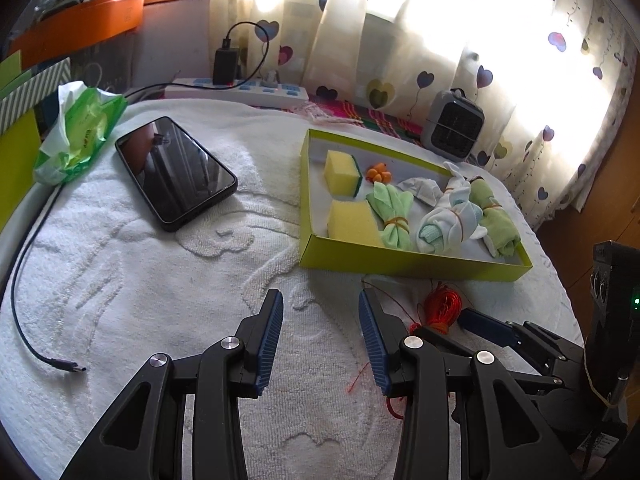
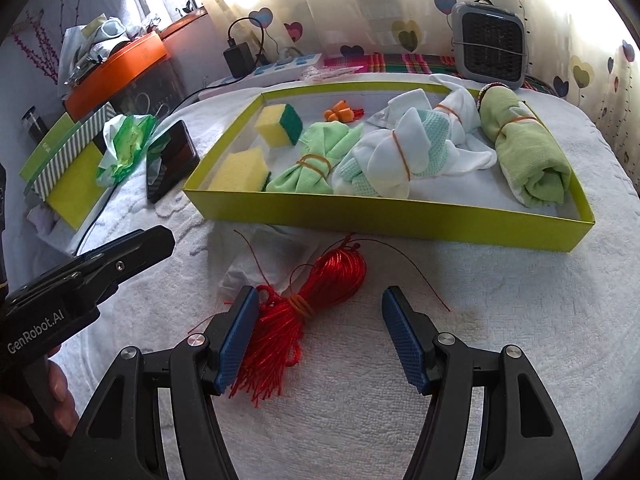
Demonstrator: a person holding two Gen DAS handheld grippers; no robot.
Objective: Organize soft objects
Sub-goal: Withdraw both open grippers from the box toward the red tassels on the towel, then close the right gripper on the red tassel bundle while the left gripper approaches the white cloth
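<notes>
A red cord bundle [image 2: 316, 300] tied with an orange band lies on the white towel in front of the lime-green tray [image 2: 384, 216]. My right gripper [image 2: 320, 332] is open, its left fingertip touching the bundle's tassel end. The tray holds two yellow sponges [image 2: 276, 122], a green cloth [image 2: 312, 164], a white-and-mint cloth [image 2: 384, 160], a green rolled towel [image 2: 528, 152] and a small orange thing [image 2: 340, 114]. My left gripper [image 1: 320, 340] is open and empty over bare towel, left of the red bundle [image 1: 440, 308] and near the tray [image 1: 400, 260].
A black phone [image 1: 176, 172] and a green tissue pack [image 1: 76, 136] lie at the left. A black USB cable [image 1: 48, 356] runs along the towel's left edge. A power strip [image 1: 240, 90] and a small grey heater [image 1: 456, 128] stand behind by the curtain.
</notes>
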